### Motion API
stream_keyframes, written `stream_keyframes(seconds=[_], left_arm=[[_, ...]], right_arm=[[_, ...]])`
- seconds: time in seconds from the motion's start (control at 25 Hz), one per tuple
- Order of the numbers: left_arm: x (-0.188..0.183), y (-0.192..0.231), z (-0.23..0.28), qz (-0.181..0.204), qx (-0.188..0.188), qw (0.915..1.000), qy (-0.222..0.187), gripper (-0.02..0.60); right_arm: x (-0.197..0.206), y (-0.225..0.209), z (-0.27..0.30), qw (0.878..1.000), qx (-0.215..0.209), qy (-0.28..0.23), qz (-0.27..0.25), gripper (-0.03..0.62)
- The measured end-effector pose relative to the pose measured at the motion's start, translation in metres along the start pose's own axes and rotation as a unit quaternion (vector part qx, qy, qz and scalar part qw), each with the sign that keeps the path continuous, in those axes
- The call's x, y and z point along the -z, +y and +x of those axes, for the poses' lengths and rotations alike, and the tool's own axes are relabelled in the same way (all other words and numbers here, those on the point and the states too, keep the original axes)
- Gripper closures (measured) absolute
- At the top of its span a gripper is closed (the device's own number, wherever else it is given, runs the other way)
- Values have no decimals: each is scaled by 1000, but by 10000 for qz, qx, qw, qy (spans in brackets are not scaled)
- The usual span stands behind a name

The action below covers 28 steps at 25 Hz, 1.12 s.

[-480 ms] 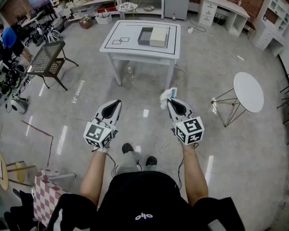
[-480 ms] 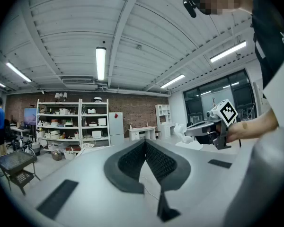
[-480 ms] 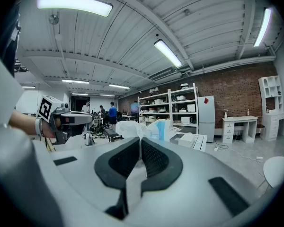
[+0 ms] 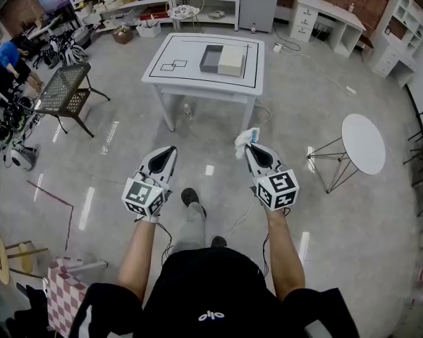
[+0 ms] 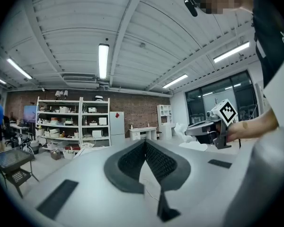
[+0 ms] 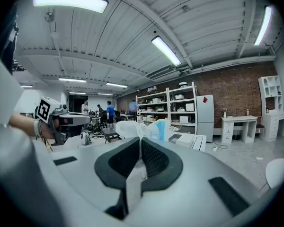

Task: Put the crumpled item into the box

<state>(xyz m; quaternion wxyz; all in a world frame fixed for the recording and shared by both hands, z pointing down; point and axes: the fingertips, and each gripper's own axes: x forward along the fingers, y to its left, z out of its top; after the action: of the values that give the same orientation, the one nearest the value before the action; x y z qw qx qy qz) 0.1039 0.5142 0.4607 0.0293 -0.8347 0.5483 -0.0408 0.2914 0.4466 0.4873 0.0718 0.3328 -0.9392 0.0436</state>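
Stepping forward, the person now has one leg (image 4: 194,213) stretched ahead, and the bench (image 4: 197,76) sits a little lower in the head view. The crumpled item (image 4: 245,136), white with a blue patch, is pinched in the clenched jaws of the right tool (image 4: 248,146), over the floor and well short of the bench. The left tool (image 4: 170,149) is clenched on nothing. The box (image 4: 211,58) stands on the bench, just beside a cream block (image 4: 232,59).
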Motion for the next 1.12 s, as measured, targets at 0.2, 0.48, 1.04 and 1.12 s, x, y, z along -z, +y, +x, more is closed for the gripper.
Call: stream_keyframes(seconds=[0.2,0.48,1.04,1.12], left_arm=[[10,42,44,-83,26,9999,-58,575],[21,128,130,-166,179,9997,-100,575],[20,298,261,-247,403,9988,-134,574],[24,311,273,-271,421,9987,-124,575]], right_arm=[[-5,-30,50,9999,53,69,-67,572],[-22,-85,150,9997,201,147,-54,572],[-66,-160,343,9990,385,232,64,572],[-67,-166,359,9989,393,245,48,572]])
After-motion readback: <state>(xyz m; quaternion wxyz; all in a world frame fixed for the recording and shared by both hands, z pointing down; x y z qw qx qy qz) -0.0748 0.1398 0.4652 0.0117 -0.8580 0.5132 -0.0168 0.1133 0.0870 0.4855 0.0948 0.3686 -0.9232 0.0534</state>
